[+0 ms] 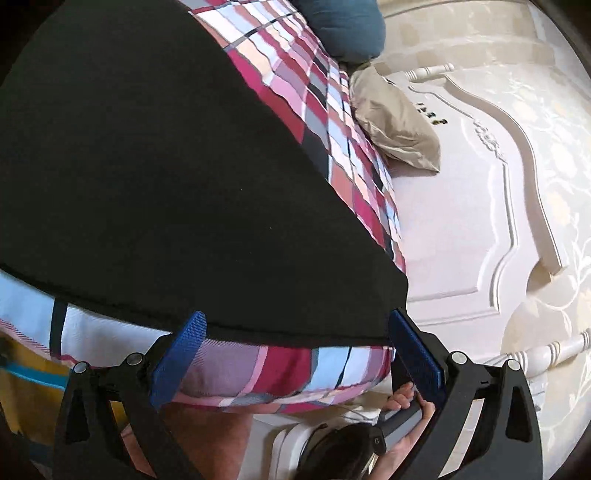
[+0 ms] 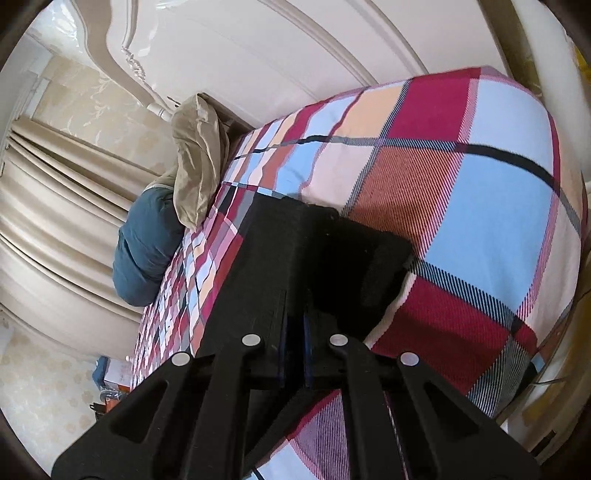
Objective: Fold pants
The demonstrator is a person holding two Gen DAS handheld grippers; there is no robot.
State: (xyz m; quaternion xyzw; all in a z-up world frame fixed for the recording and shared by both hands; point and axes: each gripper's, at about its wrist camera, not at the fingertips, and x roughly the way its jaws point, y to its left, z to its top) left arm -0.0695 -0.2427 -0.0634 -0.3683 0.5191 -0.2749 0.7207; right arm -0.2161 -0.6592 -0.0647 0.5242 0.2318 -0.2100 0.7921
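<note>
The black pants [image 1: 155, 177] lie flat on a plaid bedsheet [image 1: 295, 74] and fill most of the left wrist view. My left gripper [image 1: 295, 325] is open, its blue pads [image 1: 184, 354] set wide apart at the near hem of the pants, not closed on the cloth. In the right wrist view the black pants [image 2: 295, 251] lie bunched in front of the camera. My right gripper [image 2: 295, 332] is shut on the pants' edge, its blue pads pressed together with black cloth between them.
A tan pillow [image 1: 395, 122] and a dark blue cushion [image 1: 343, 26] lie at the head of the bed by the white carved headboard [image 1: 480, 184]. Beige curtains [image 2: 55, 221] hang at the left in the right wrist view. The person's hand [image 1: 402, 406] shows below the left gripper.
</note>
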